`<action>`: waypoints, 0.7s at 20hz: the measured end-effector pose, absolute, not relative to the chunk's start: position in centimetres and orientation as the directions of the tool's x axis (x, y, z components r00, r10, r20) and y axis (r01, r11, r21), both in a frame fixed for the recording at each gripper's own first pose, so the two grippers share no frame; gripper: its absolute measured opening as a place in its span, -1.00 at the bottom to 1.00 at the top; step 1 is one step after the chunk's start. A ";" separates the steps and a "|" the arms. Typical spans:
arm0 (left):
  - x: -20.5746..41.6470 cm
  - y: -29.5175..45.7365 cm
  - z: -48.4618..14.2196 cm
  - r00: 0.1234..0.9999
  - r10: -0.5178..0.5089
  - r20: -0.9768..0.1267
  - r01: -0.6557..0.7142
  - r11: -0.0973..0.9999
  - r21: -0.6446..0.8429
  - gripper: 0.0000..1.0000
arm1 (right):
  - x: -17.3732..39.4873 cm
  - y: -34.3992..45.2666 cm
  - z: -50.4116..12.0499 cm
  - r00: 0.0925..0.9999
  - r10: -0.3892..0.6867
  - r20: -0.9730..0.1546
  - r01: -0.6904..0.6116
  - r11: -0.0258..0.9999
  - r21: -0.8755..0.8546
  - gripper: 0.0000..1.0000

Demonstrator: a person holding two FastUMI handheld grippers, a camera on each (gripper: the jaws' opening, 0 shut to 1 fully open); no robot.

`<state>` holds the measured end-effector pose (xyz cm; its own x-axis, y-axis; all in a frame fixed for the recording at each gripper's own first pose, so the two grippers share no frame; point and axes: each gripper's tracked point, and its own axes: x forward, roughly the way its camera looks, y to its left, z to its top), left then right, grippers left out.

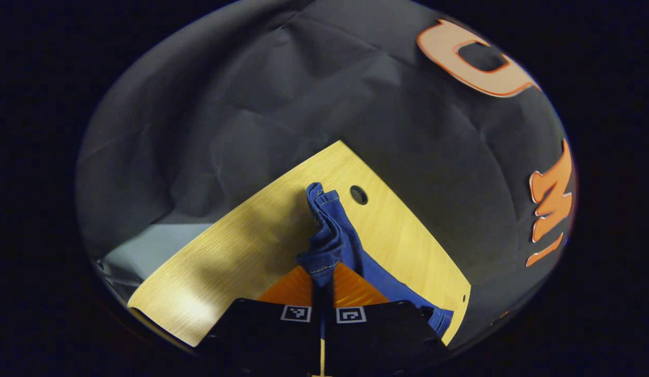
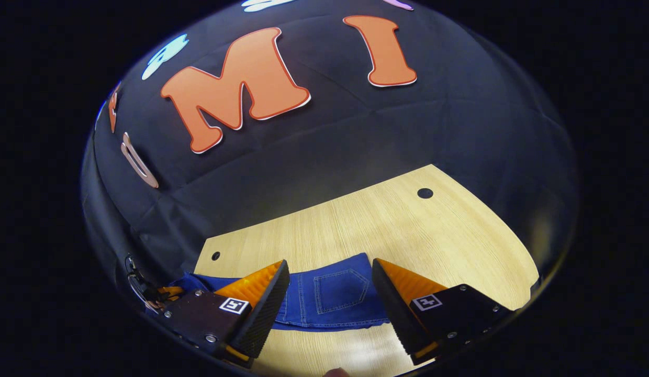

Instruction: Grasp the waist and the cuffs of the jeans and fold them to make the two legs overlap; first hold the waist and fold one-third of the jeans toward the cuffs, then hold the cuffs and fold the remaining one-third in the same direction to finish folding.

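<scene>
Blue jeans (image 1: 337,238) lie on a light wooden table (image 1: 241,246). My left gripper (image 1: 323,269) is shut on a bunched, stitched edge of the denim, which rises in a crumpled ridge ahead of the fingers and trails off to the right. In the right gripper view the jeans (image 2: 337,293) lie flat with a back pocket facing up. My right gripper (image 2: 329,262) hovers open over that pocketed part, one finger on each side and nothing between them.
The table has small round holes (image 1: 358,195) (image 2: 425,192) near its corners. Black cloth walls stand close behind its far edges. Bare wood (image 2: 408,230) stretches beyond the jeans. A cabled, partly hidden object (image 2: 144,290) sits at the left edge of the right gripper view.
</scene>
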<state>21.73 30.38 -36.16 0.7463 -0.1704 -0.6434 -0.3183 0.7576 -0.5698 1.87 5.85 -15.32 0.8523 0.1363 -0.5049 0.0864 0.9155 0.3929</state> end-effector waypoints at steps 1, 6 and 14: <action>21.6 30.0 -34.9 0.759 -0.162 -0.631 -0.295 0.778 -0.555 -0.93 | 2.0 5.8 -15.1 0.855 0.142 -0.499 0.079 0.915 0.396 0.95; 21.0 26.6 -28.4 0.813 -0.165 -0.559 -0.171 0.850 -0.499 -0.94 | 2.1 4.8 -13.7 0.876 0.159 -0.456 0.047 0.912 0.408 0.95; 19.3 19.0 -21.0 0.845 -0.208 -0.492 -0.034 0.898 -0.438 -0.94 | 1.5 3.5 -12.7 0.890 0.184 -0.416 -0.016 0.927 0.376 0.94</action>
